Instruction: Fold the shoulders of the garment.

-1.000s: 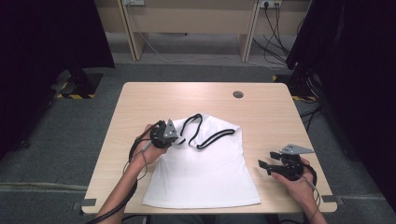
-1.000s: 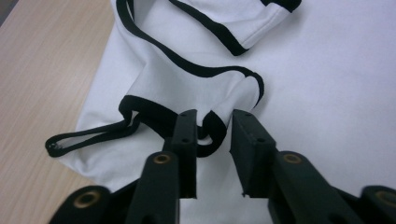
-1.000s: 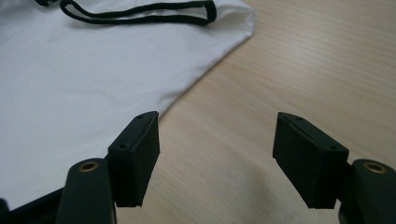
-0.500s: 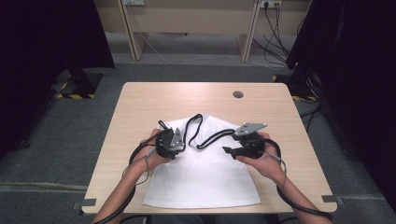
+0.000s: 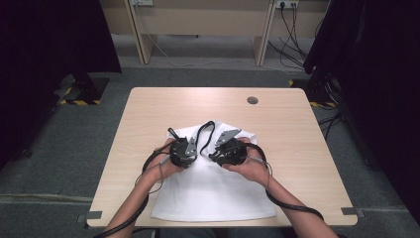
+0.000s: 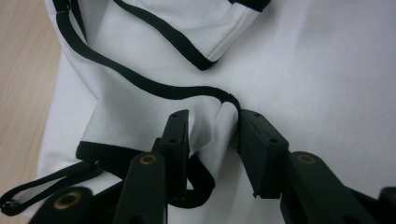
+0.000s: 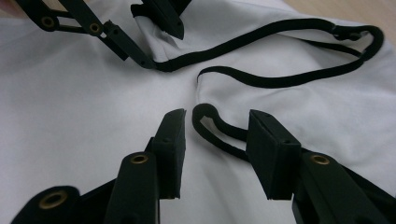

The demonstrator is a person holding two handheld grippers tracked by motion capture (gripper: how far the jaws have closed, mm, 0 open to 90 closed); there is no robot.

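Left fingers (image 6: pixel 180 135) pinch garment (image 6: pixel 322 70) fold

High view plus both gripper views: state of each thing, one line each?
white garment: lies flat on the table, top edge bunched, black straps loose.
left gripper: jaws just closing, a fold of the white garment pinched between them.
right gripper: jaws just closing, astride a black strap loop, pads not on it.
table: bare wood around the garment.
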